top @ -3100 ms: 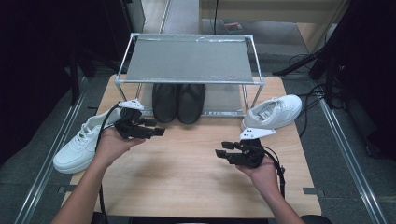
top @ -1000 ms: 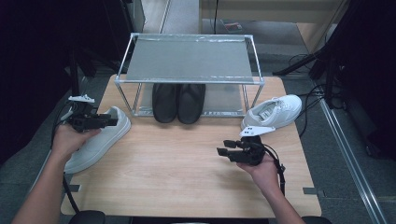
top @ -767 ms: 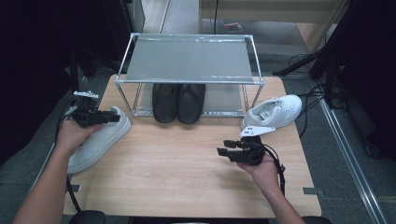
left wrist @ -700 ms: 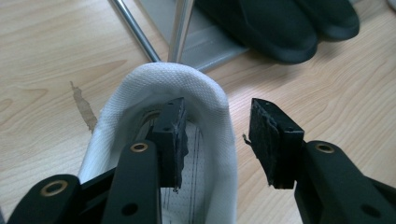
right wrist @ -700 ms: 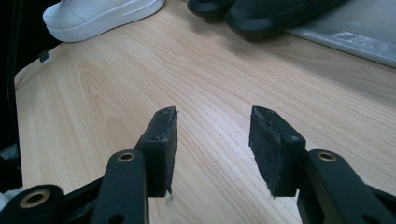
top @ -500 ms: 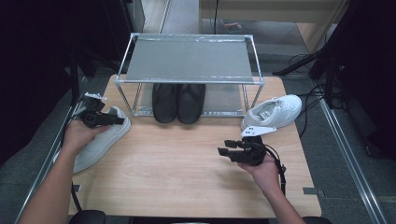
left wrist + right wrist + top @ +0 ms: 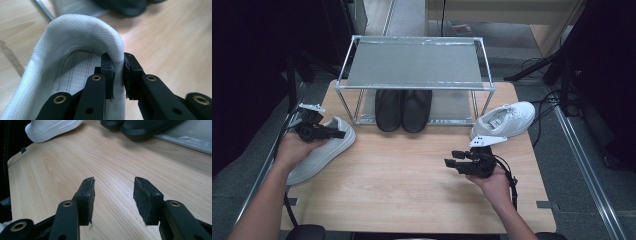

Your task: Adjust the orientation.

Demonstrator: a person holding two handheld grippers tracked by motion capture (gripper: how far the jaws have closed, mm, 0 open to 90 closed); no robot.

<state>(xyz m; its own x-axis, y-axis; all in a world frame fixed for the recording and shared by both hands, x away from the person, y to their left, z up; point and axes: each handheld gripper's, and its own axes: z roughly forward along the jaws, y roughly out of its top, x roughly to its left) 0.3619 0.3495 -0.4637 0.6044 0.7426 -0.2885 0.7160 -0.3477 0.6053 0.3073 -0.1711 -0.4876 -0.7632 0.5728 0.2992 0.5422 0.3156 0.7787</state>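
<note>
Fingers of my left gripper [image 7: 117, 75] have just been closing and are now pinching the heel rim of the white shoe [image 7: 324, 152] lying at the desk's left edge. I am thinking a firm, level lift would keep that soft rim from slipping. My right gripper [image 7: 457, 164] is hovering with fingers apart, holding nothing, over the bare wooden desk [image 7: 412, 175]. A metal rack [image 7: 414, 65] is standing at the far side, with dark floor around.
</note>
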